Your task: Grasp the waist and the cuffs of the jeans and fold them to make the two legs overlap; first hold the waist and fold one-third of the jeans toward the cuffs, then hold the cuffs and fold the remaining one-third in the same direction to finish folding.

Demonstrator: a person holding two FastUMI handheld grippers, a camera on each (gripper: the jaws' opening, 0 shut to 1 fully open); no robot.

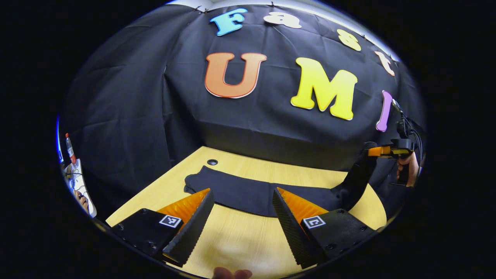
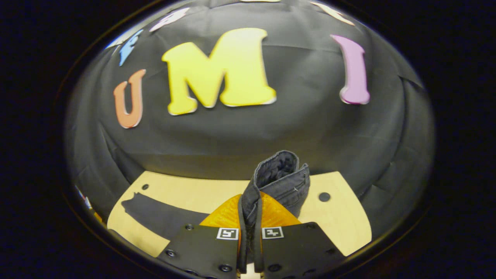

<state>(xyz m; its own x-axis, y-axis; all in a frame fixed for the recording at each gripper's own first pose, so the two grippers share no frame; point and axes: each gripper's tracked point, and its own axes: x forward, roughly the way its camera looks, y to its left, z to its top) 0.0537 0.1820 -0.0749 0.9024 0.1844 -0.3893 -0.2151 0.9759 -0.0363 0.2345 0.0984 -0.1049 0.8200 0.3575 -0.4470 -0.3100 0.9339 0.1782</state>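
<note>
Right gripper (image 2: 250,232), clamped on the raised waist end of the dark jeans (image 2: 281,180), and left gripper (image 1: 242,217), fingers apart above the leg lying on the wooden table (image 1: 240,236): soft, limp, fairly heavy denim, best pinched at hems.

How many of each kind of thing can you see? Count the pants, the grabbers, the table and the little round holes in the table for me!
Jeans: 1
Grippers: 2, the left gripper and the right gripper
Table: 1
Round holes in the table: 2, one and another
Bottle off to the side: 1
Total: 7
</note>
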